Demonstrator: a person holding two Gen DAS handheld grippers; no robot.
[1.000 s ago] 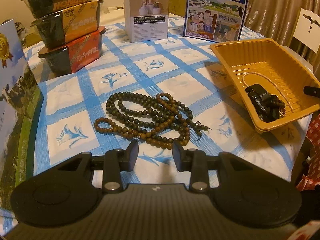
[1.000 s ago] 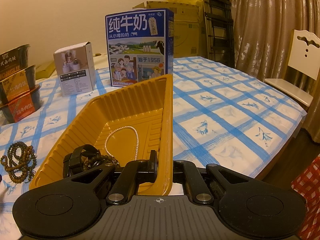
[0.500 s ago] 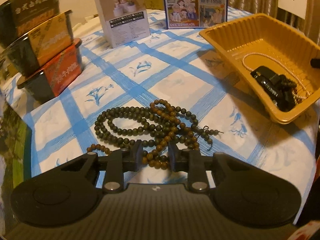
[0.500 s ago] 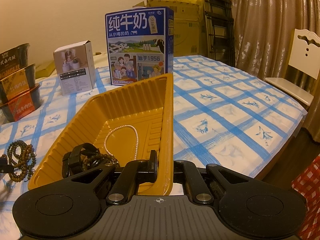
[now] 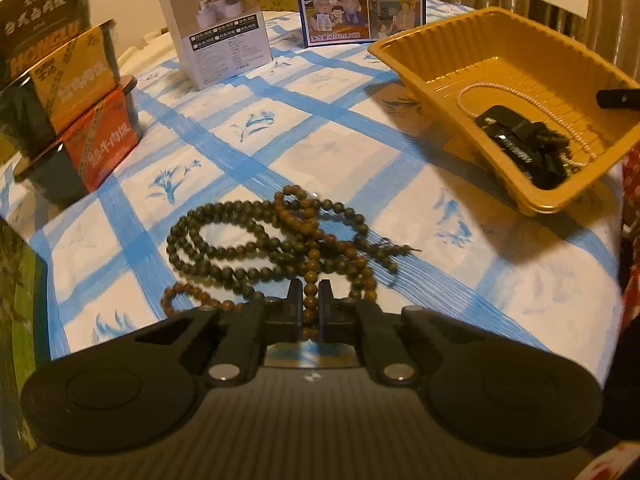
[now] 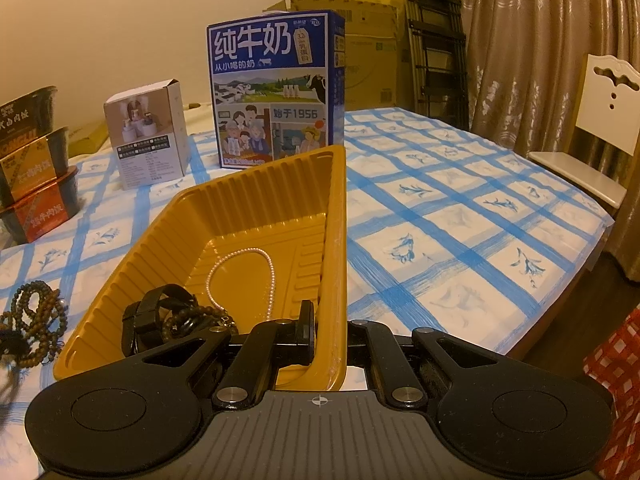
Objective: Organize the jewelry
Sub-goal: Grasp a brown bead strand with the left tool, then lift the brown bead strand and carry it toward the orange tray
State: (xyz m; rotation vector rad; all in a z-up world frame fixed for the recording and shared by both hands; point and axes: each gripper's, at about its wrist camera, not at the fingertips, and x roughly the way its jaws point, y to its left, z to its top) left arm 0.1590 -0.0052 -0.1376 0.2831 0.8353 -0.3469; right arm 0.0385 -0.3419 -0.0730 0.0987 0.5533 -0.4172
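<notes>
A heap of brown and dark green wooden bead strands (image 5: 276,248) lies on the blue checked tablecloth. My left gripper (image 5: 309,312) is shut on the near loop of the beads. My right gripper (image 6: 330,330) is shut on the near right rim of the yellow plastic tray (image 6: 248,216), which is tilted up. The tray holds a pearl necklace (image 6: 244,276) and a dark watch with a bead bracelet (image 6: 160,324). The tray (image 5: 472,68) and one right fingertip (image 5: 618,98) also show in the left wrist view. The beads (image 6: 34,320) show at the left of the right wrist view.
Three stacked instant-meal bowls (image 5: 68,108) stand at the far left. A small white box (image 5: 216,24) and a blue milk carton (image 6: 276,92) stand at the back. A white chair (image 6: 596,128) is at the table's right edge. Cardboard boxes and curtains lie behind.
My left gripper has moved forward and down onto the beads and its fingers have closed on a strand. The right gripper and tray have not moved.
</notes>
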